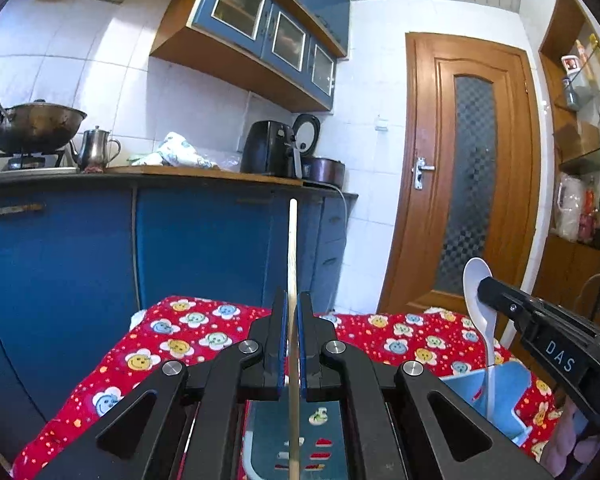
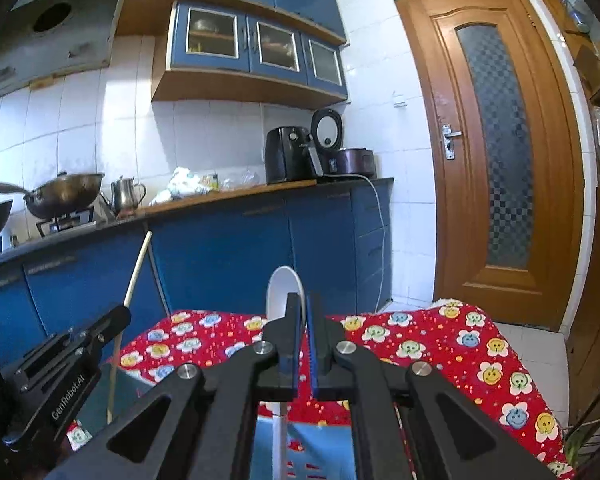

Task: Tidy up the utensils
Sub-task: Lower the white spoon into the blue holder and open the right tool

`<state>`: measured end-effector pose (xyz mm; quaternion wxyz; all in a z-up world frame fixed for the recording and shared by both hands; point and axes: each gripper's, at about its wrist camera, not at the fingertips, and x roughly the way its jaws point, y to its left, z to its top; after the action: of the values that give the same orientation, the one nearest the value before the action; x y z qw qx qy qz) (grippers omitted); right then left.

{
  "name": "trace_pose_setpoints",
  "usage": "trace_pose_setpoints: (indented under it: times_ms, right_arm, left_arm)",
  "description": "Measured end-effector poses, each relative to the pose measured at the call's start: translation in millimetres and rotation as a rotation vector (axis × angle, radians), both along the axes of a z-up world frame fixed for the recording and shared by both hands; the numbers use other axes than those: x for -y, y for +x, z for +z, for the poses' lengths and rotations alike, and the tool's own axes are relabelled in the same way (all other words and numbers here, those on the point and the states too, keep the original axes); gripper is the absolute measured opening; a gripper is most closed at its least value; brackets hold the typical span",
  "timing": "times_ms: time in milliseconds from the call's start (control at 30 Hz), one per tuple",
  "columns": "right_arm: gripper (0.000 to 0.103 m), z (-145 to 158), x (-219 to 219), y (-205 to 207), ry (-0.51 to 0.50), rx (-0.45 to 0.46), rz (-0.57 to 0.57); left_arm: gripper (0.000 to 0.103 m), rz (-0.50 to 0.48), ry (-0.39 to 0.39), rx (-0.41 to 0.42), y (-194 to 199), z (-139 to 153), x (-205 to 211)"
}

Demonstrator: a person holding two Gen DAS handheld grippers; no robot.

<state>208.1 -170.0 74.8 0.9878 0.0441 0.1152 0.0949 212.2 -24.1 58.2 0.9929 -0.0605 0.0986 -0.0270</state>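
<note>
Between the pads of the left tongs (image 1: 293, 340) a thin wooden chopstick (image 1: 292, 248) stands upright, clamped near its middle, its lower end hanging over a blue tray (image 1: 260, 440) on the red flowered table (image 1: 188, 344). Beside it the right tongs (image 2: 305, 344) pinch a white spoon (image 2: 280, 300) by its handle, bowl up, the handle's foot reaching down at a light-blue holder (image 1: 504, 396). Both utensils look mid-delivery; I judge the next move calls for lowering each straight into its slot before the tongs let go.

Both tongs (image 1: 293, 320) (image 2: 304, 320) clamped, near level
</note>
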Motion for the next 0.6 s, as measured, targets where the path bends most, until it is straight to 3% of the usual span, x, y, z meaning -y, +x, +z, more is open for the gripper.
trace_pose_setpoints:
  times_ms: [600]
  right_arm:
    - [0.009, -6, 5, -20, 0.02, -0.13, 0.083]
  left_arm:
    - [0.004, -0.029, -0.056, -0.066, -22, -1, -10]
